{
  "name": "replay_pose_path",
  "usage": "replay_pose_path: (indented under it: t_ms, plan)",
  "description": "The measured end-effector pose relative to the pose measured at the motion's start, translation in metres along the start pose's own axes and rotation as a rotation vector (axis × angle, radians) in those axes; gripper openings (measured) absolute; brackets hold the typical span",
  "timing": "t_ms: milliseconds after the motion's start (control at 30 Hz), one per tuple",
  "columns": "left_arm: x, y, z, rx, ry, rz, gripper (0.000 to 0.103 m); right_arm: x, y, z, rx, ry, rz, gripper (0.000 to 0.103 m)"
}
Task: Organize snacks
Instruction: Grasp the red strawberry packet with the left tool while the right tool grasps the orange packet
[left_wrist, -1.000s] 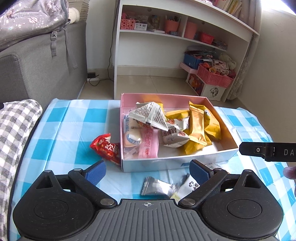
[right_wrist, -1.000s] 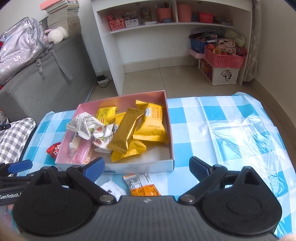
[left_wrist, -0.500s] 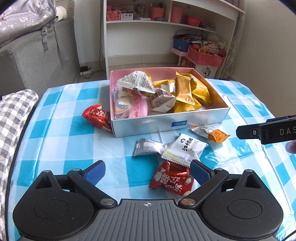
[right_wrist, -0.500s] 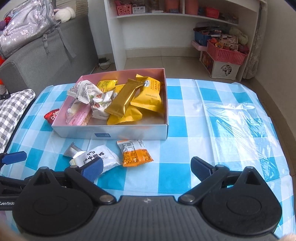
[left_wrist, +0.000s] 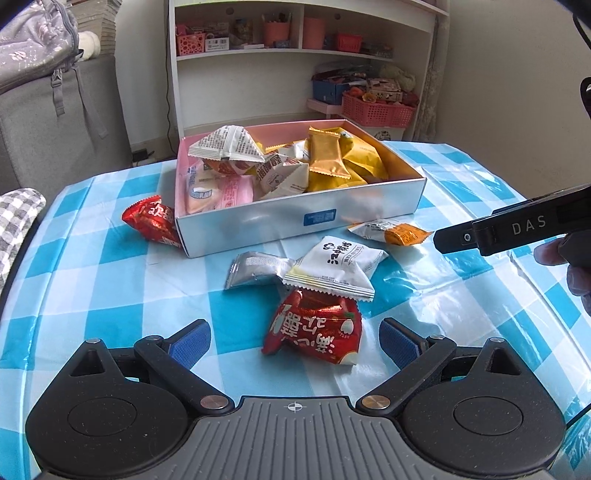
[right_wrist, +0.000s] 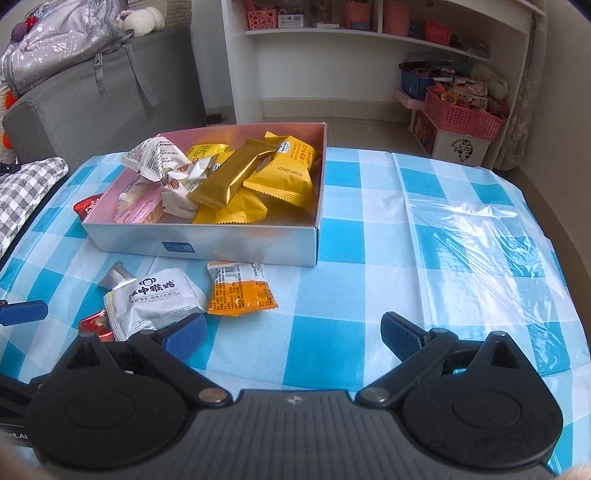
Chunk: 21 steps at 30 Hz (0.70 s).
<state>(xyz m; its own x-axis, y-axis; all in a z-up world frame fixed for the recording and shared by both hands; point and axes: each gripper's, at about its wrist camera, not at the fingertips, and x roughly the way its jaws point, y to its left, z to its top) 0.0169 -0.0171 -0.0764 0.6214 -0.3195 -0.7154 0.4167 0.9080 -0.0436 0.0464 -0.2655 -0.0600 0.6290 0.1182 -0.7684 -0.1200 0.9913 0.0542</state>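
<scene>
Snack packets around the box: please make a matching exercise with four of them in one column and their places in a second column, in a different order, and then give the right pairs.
Column 1
1. red packet with white characters
2. orange and white packet
3. gold bar packet
4. second red packet

Column 2
A. inside the box, on top of yellow packets
B. on the tablecloth, between the open fingers of the left gripper
C. outside, against the box's left wall
D. on the tablecloth, just in front of the box

Pairs: 1-B, 2-D, 3-A, 4-C
</scene>
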Motion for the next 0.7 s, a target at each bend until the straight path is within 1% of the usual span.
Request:
replay_pose_path:
  t_ms: [133, 200, 267, 367, 433, 467, 600, 700]
  plan:
    - [0.007, -0.004, -0.002, 0.019, 0.011, -0.033, 0.097, 0.006, 0.001, -0.002, -0.012, -0.009, 0.039, 0.101]
    - [0.010, -0.008, -0.004, 0.042, 0.013, -0.036, 0.097, 0.008, 0.001, -0.002, -0.009, -0.013, 0.062, 0.101]
    - [0.012, -0.009, -0.004, 0.050, 0.020, -0.043, 0.093, 0.011, 0.001, -0.002, -0.004, -0.011, 0.079, 0.101]
    - [0.016, -0.007, -0.004, 0.041, 0.033, -0.050, 0.088, 0.016, 0.002, -0.001, -0.001, -0.009, 0.089, 0.101]
    - [0.019, -0.005, -0.004, 0.032, 0.044, -0.056, 0.081, 0.019, 0.003, 0.001, 0.009, -0.011, 0.094, 0.101]
    - [0.020, -0.004, -0.004, 0.024, 0.047, -0.058, 0.080, 0.020, 0.003, 0.003, 0.015, -0.012, 0.100, 0.101]
    - [0.022, -0.001, -0.003, 0.008, 0.060, -0.064, 0.067, 0.026, 0.002, 0.007, 0.044, -0.014, 0.110, 0.101]
    - [0.022, 0.000, -0.002, -0.001, 0.064, -0.071, 0.062, 0.029, 0.003, 0.008, 0.046, -0.010, 0.104, 0.099]
